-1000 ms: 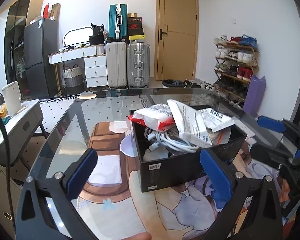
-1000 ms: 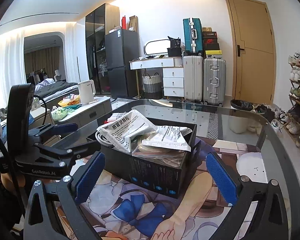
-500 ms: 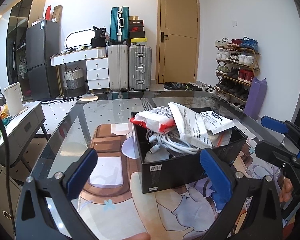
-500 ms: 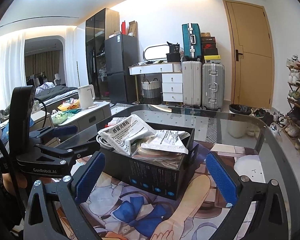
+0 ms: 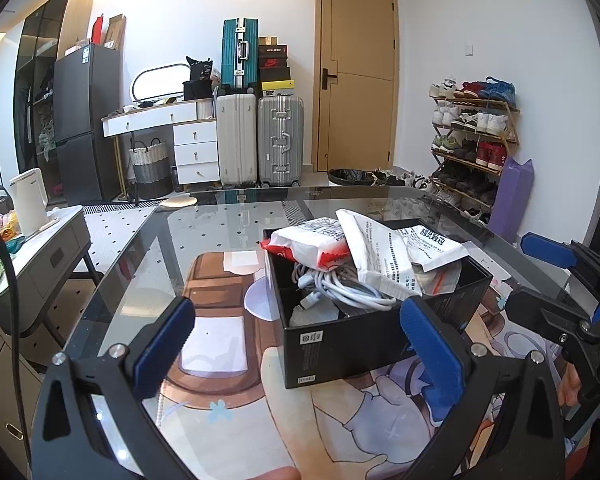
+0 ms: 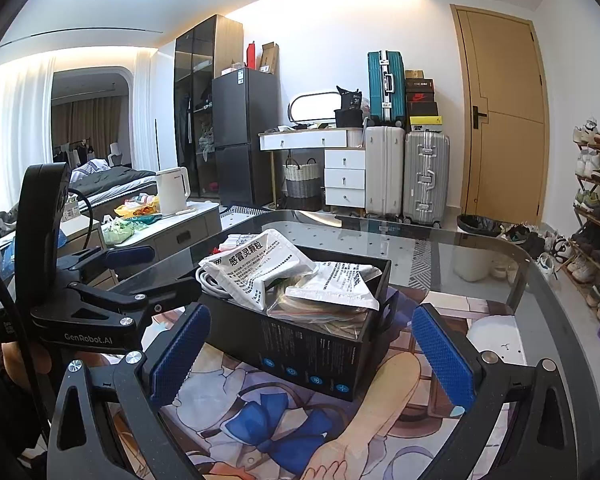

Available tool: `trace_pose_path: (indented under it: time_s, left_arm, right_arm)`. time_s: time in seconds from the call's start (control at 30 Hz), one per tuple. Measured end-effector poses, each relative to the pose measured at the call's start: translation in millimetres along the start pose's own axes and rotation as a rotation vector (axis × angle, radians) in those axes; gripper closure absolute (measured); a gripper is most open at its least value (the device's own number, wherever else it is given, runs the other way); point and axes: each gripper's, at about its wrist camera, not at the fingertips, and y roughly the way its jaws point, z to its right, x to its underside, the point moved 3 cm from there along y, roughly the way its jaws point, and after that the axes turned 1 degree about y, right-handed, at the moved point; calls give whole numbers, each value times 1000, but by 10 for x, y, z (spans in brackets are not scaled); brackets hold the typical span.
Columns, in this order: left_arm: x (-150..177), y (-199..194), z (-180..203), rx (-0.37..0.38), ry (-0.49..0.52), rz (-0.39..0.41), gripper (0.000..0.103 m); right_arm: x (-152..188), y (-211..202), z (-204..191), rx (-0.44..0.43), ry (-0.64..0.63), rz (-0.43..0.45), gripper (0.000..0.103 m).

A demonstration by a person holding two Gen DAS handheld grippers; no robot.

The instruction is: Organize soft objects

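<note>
Both cameras have tipped up a little since a second ago, so the black box (image 5: 364, 336) sits lower in each view and more of the room shows above it. Left gripper (image 5: 296, 344) and right gripper (image 6: 308, 356) both hover with jaws wide and empty, the box between and beyond the blue pads. It stands on the glass desk (image 5: 228, 216), on a cartoon-print mat (image 6: 268, 424) whose picture is largely hidden by the box and cut off at the lower edge. White printed sachets (image 6: 260, 272) lie heaped over the box's rim, with a red-and-white packet (image 5: 312, 244) at the left corner and a coiled white cable (image 5: 340, 292) beneath; what lies deeper I cannot make out. A clear bag (image 6: 320, 312) under the sachets holds something tan, too blurred to name. Behind the desk stand suitcases (image 5: 260, 140), a wooden door (image 5: 356, 76), a shoe rack (image 5: 472, 136) and a dark fridge (image 6: 244, 136)
</note>
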Motion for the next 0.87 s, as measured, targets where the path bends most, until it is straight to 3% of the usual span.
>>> trace_pose_path:
  time_s: [0.87]
  left_arm:
    - [-42,-54,42,-13,-2,20,0]
  right_arm:
    - [0,-1,-12,0,7,-2,1]
